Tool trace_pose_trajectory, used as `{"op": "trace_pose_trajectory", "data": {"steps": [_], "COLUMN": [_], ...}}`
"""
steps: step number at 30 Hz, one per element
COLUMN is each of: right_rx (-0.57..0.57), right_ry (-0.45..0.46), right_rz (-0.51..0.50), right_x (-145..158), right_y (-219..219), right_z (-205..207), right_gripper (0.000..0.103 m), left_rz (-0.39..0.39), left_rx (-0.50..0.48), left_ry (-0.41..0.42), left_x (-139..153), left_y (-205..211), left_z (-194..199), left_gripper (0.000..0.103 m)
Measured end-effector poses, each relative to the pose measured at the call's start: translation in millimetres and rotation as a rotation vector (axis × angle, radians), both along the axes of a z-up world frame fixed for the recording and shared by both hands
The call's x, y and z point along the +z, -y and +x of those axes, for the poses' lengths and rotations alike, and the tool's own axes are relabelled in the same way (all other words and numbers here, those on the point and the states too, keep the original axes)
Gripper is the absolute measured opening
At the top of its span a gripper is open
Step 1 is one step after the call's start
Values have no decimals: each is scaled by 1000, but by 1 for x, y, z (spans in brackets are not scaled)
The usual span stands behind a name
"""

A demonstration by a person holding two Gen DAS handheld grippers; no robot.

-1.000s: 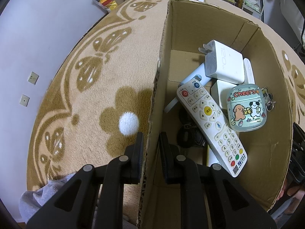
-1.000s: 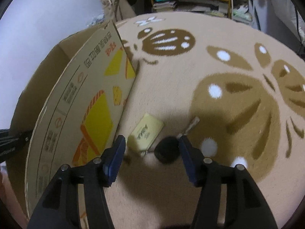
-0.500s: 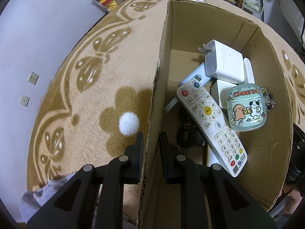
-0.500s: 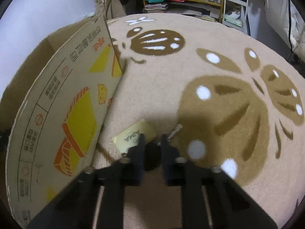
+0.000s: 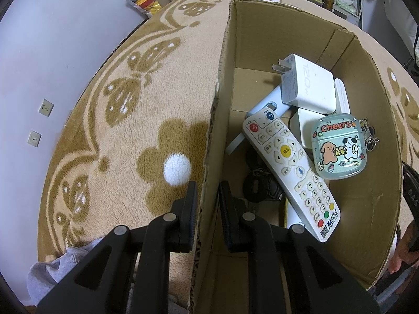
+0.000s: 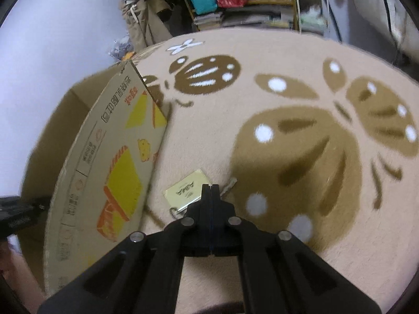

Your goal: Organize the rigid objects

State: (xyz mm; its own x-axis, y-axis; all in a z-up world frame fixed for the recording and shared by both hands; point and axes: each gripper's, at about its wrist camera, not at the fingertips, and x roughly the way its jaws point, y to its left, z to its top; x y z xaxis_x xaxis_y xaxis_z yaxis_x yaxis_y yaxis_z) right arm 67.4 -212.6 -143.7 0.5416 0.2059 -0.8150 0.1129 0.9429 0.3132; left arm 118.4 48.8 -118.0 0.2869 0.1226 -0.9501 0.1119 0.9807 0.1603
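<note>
A lived-in room of a home. A plush beige rug [image 6: 275, 144] with brown butterfly and flower patterns covers the floor. At the far edge stand cluttered shelves [image 6: 262, 5] holding books, bottles and teal and red bags, with beige clothing [image 6: 146, 23] heaped beside them. The plain wall [image 5: 52, 39] carries two sockets [image 5: 45, 107] low down. A cardboard box [image 5: 262, 34] on the rug holds household bits: a TV remote [image 5: 290, 164], a phone charger [image 5: 306, 85] and a cartoon earbud case [image 5: 337, 149].

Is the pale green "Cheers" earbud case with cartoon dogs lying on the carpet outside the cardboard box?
No, the pale green "Cheers" case lies inside the cardboard box, beside the white remote control.
</note>
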Motion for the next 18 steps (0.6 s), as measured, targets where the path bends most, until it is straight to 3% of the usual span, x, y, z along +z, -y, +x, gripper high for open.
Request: {"op": "trace_pose_trajectory", "data": {"steps": [2,7,11,18], "right_rx": [25,111,201,238], "right_ry": [3,28,78,20], "right_rz": [-21,-1,-77,-110], "right_x": [2,6,10,-7], "right_y": [-3,-16,-34,-41], "right_z": [-1,-4,-7,-4], "right_gripper": [3,28,28,28], "left_rz": [1,-1,1,-1], "left_rx": [-1,1,-1,1], "left_ry": [1,0,-1,-1], "left_x": [0,0,-1,-1], "left_y": [0,1,3,2], "left_z": [0,-1,-2,-2], "left_gripper": [17,17,17,18]}}
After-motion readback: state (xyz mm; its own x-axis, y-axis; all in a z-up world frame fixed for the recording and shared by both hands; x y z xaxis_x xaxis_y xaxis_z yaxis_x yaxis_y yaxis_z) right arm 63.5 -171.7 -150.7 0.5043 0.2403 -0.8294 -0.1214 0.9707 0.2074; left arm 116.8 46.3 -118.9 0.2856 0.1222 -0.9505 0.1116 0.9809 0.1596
